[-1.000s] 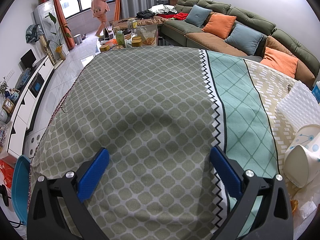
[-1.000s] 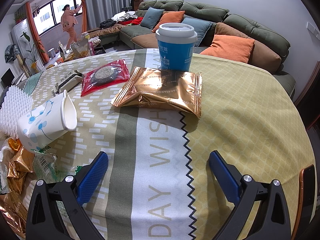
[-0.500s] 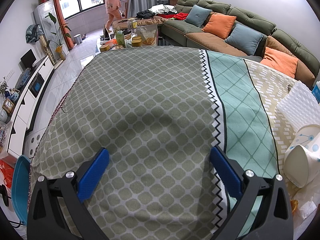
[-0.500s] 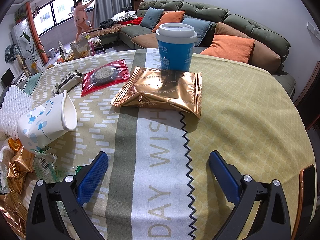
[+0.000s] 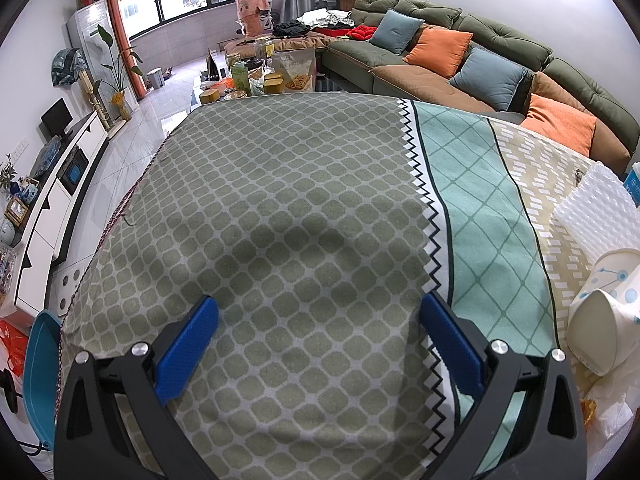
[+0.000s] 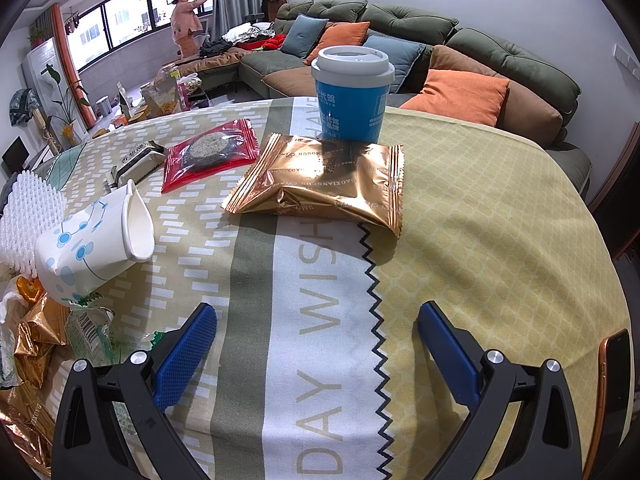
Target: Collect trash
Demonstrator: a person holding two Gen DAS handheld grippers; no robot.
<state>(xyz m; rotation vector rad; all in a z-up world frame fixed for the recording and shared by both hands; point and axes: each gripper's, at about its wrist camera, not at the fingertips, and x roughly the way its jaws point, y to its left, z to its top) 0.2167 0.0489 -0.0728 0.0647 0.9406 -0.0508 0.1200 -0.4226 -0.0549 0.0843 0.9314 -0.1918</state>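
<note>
My right gripper (image 6: 316, 320) hangs low over the tablecloth (image 6: 320, 360) with its blue fingers (image 6: 186, 350) spread wide and nothing between them. My left gripper (image 5: 318, 312) is the same, wide apart and empty, above the green checked part of the cloth, where nothing lies near it.

Straight ahead of the right gripper, farther across the table, a gold foil packet (image 6: 324, 182) lies flat with bare cloth between us. Just behind it and touching its far edge stands a blue cup (image 6: 352, 92) with a white lid on; I cannot tell what is in it. Left of the gold packet, a red packet (image 6: 212, 154) lies flat with something dark and round showing through its clear front, and left of that lies a small dark wrapper (image 6: 138, 160).

To my near left a white paper cup (image 6: 92, 244) with blue dots lies on its side, crushed, its mouth facing right; nothing shows inside. Beside it is a white foam net sleeve (image 6: 28, 216). Nearer still on the left is a heap of crumpled wrappers (image 6: 40, 332), gold foil and clear plastic. A phone (image 6: 612, 396) lies at the near right edge.

Beyond the table are a sofa (image 6: 440, 36) and a person (image 6: 185, 24) at the window.
</note>
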